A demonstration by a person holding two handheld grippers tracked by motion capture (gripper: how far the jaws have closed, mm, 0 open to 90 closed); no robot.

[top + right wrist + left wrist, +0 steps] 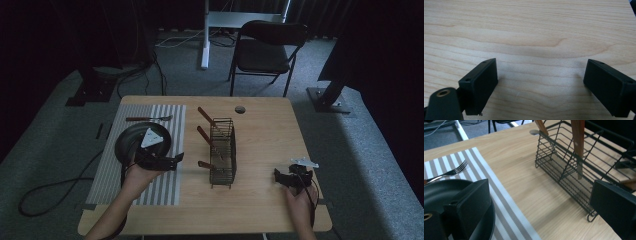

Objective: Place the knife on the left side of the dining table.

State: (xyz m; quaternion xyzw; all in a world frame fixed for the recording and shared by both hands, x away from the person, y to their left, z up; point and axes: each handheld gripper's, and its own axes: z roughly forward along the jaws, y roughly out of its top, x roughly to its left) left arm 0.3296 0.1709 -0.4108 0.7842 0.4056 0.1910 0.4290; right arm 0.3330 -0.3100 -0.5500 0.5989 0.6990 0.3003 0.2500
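Note:
A black wire basket [222,152] stands in the middle of the wooden table [260,125], with three wooden-handled utensils [204,135] leaning out of its left side. In the left gripper view the basket [564,167] holds a wooden-handled knife [578,142]. My left gripper [176,160] hovers open between a black plate [131,140] and the basket, nothing between its jaws; it [541,212] spans bare wood and mat edge. My right gripper [281,178] sits low near the table's front right, open over bare wood [541,85].
A grey-and-white striped placemat [167,185] covers the table's left side, carrying the plate and a fork [150,118] at its far end. The fork [450,172] lies beyond the plate [436,195]. A black chair [267,50] stands behind the table.

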